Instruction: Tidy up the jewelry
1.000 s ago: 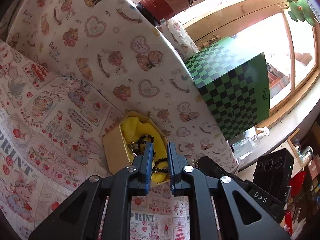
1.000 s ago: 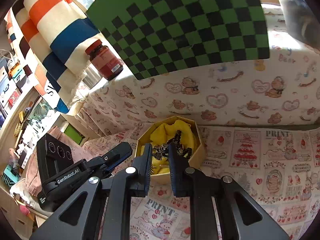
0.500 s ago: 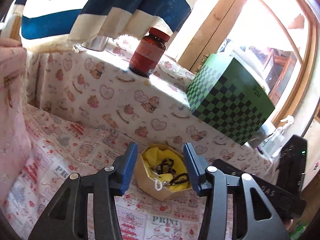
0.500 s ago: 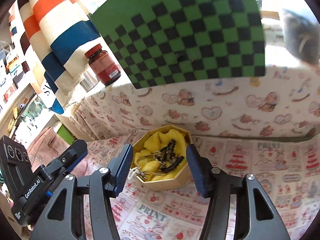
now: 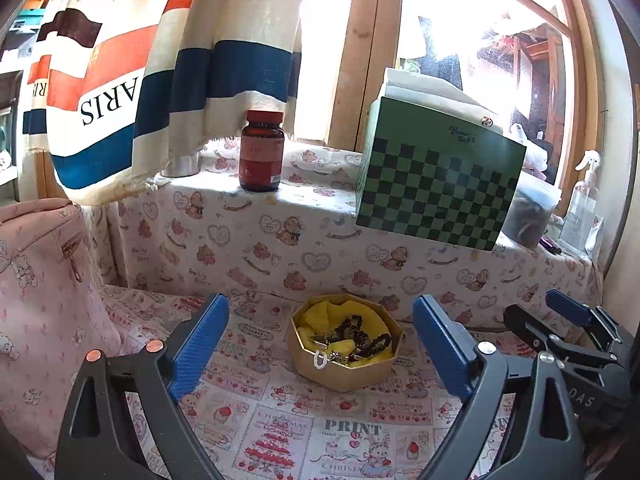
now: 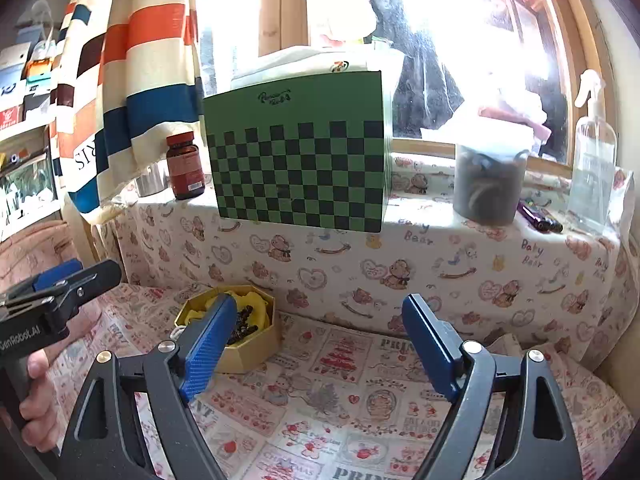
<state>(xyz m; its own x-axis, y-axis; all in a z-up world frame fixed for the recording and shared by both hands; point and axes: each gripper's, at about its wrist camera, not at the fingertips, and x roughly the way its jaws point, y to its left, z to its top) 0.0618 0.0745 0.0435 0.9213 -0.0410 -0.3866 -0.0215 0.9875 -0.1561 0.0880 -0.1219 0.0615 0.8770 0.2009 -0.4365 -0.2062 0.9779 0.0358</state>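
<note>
Backing off: your left hand-held gripper [image 5: 320,344] & right hand-held gripper [image 6: 316,344] jaws just spread wide, empty; beads now in box [image 5: 345,344], prob done.

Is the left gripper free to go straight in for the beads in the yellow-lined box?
Probably yes. The left gripper is open and empty, the box has no lid, and the beads lie exposed on top.
</note>
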